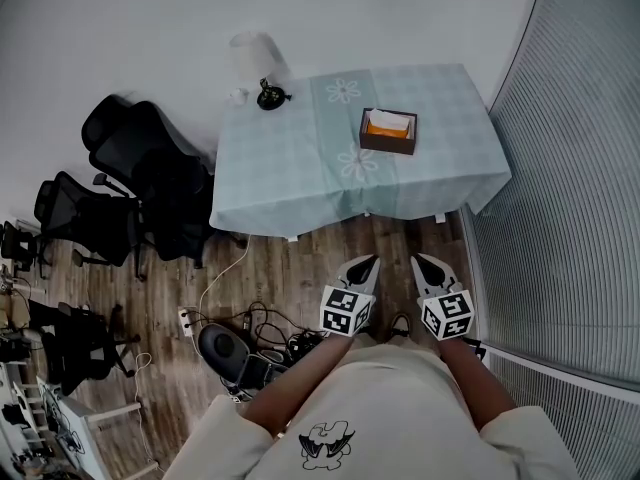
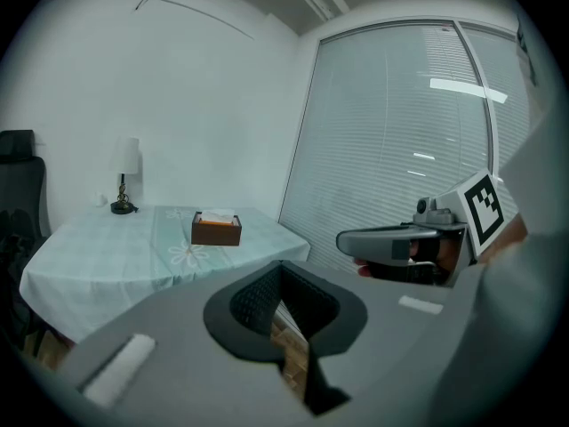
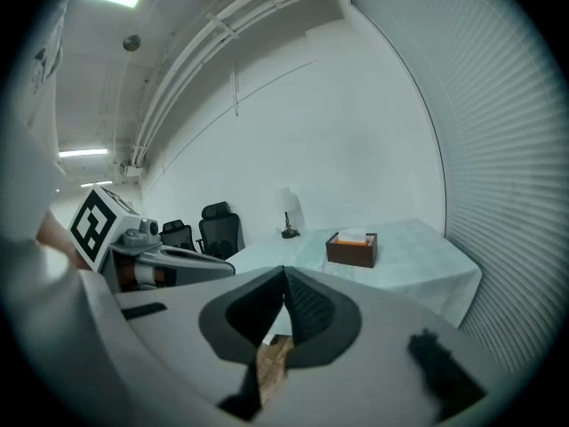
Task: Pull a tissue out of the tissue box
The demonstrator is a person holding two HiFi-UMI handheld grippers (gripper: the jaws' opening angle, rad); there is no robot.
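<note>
A brown tissue box (image 1: 388, 133) with a white tissue (image 1: 392, 120) poking out of its top stands on a table with a pale green cloth (image 1: 300, 168). Both grippers hang over the wooden floor, well short of the table's near edge and side by side. My left gripper (image 1: 367, 264) is shut with nothing between its pads, and so is my right gripper (image 1: 424, 262). From the left gripper view the box (image 2: 216, 229) lies far ahead beyond the closed jaw tips (image 2: 282, 266). In the right gripper view the box (image 3: 351, 249) also sits far ahead of the tips (image 3: 284, 272).
A table lamp (image 1: 258, 63) stands at the table's far left corner. Black office chairs (image 1: 150, 168) crowd the floor to the left. Cables and a power strip (image 1: 235, 333) lie on the floor near the person's feet. Window blinds (image 1: 580, 218) run along the right.
</note>
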